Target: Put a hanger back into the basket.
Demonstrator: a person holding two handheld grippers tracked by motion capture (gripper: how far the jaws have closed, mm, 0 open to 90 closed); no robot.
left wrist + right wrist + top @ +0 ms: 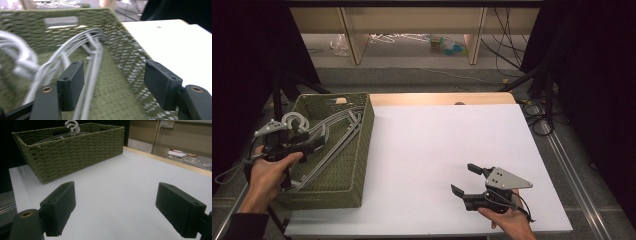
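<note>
Hangers [329, 131] lie stacked in the green basket [362, 150] at table left, hooks [296, 120] bunched at its near-left side. Your left gripper [112, 82] hangs inside the basket, jaws wide, nothing between them. Judgement: pick one grey wire near the hooks, slide a jaw under it alone, close squarely so the others don't snag and come up too. Right gripper [472, 181] waits over the white table [437, 135], jaws wide, empty – keep it ready to steady the basket
</note>
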